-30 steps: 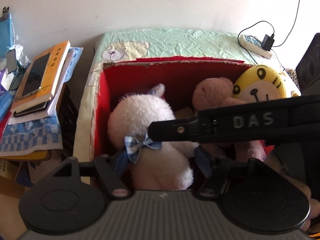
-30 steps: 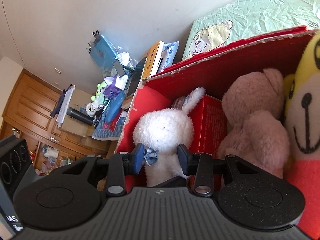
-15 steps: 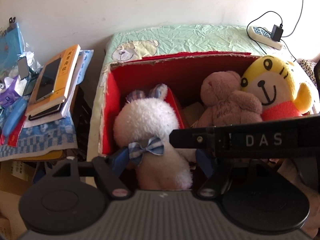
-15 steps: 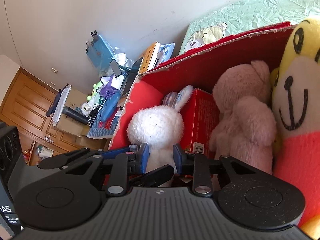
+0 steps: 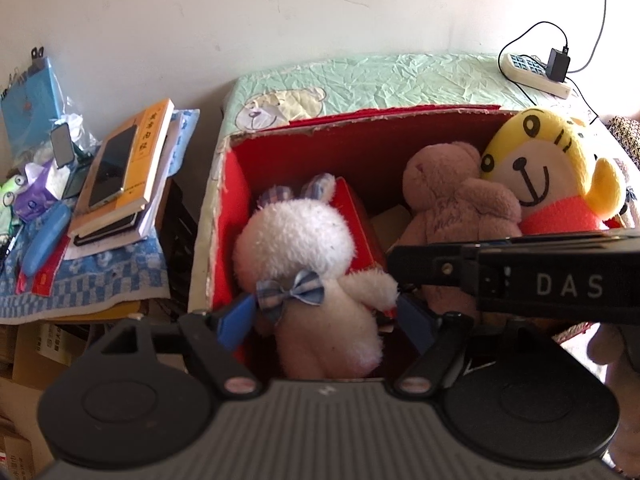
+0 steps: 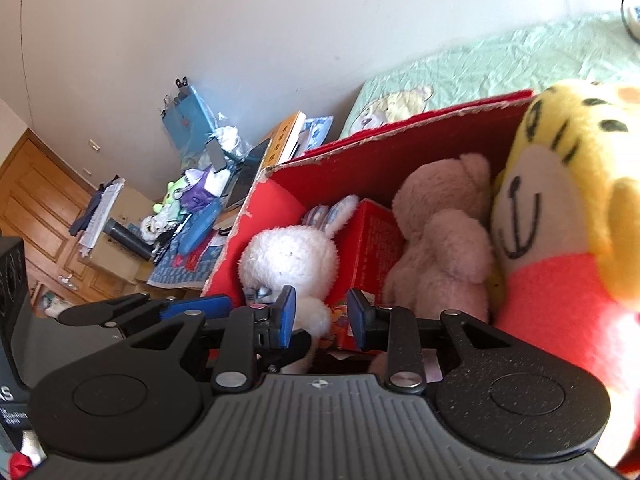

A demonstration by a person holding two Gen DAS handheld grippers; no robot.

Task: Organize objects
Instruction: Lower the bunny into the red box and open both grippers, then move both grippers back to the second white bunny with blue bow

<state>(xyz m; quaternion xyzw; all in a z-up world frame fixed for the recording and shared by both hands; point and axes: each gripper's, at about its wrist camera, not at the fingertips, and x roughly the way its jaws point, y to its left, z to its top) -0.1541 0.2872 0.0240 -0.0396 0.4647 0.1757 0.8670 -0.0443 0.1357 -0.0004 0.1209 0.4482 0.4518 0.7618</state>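
Note:
A red cardboard box [image 5: 228, 200] [image 6: 400, 152] holds a white plush rabbit [image 5: 304, 256] [image 6: 292, 256] with a blue bow, a pink teddy bear [image 5: 452, 200] [image 6: 440, 236] and a yellow tiger plush [image 5: 548, 168] [image 6: 568, 208]. My left gripper [image 5: 326, 320] is open, its blue pads on either side of the rabbit's body without clearly pressing it. My right gripper [image 6: 320, 316] is open and empty by the rabbit's arm, in front of a small red carton [image 6: 372, 244]. Its black body [image 5: 520, 284] crosses the left wrist view.
A green bear-print cover [image 5: 380, 80] lies behind the box, with a power strip [image 5: 536, 74] on it. To the left, a stack of books with a phone [image 5: 124, 172] sits on a cluttered side table. A wooden door [image 6: 44, 200] stands far left.
Both grippers have drawn back from the box, so more of it shows. The right gripper's jaws narrowed, then widened a little. The rabbit stays in the box.

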